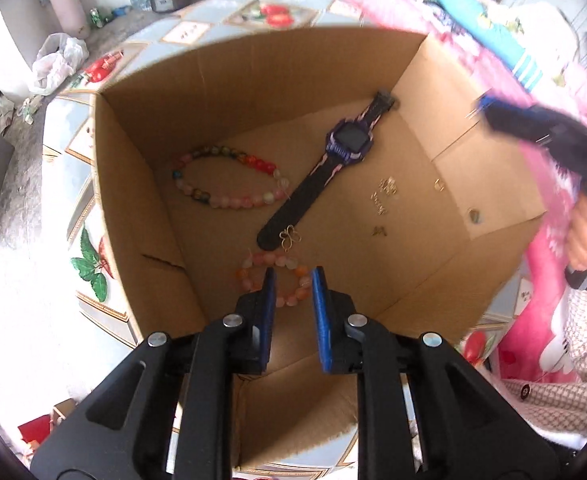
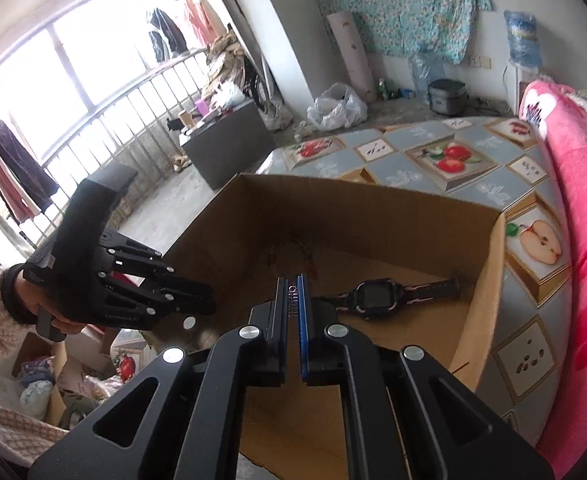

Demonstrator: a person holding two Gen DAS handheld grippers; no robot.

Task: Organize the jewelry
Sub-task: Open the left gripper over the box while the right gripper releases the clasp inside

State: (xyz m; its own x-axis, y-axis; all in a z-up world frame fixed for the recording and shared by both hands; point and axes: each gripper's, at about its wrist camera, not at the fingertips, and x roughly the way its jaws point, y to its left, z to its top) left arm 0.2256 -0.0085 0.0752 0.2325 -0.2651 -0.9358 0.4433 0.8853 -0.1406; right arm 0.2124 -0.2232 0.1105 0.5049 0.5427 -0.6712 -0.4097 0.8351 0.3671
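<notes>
The table [image 2: 425,136], draped in a slick printed cloth of grey tiles and fruit pictures, carries an open cardboard box [image 1: 253,80] that fills most of its top. A pink fleece blanket [image 2: 573,208] crowds the table's far side, while the window side drops to bare floor. The box has tall corrugated walls and a flat flap floor with a wide bare patch toward the corner nearest the blanket.

Inside, a dark watch [image 1: 347,144] with a purple-edged square case lies diagonally, one strap end propped against the far wall. Beside it, toward the window-side wall, a loop of round multicoloured beads, the bead bracelet [image 1: 229,180], lies flat. A smaller pink-and-orange bracelet [image 1: 277,276] sits near the near wall, just past the watch's free strap end, where a small gold wire charm [image 1: 290,237] rests. Tiny gold pieces [image 1: 383,194] are scattered on the bare floor.

The left gripper [image 1: 292,280] points steeply down over the smaller bracelet, its blue pads [image 1: 270,300] a little apart and pressing on nothing. The right gripper [image 2: 292,286] hovers over the near wall, its jaws pressed nearly together on a thin gold item [image 2: 293,294], too small to identify.
</notes>
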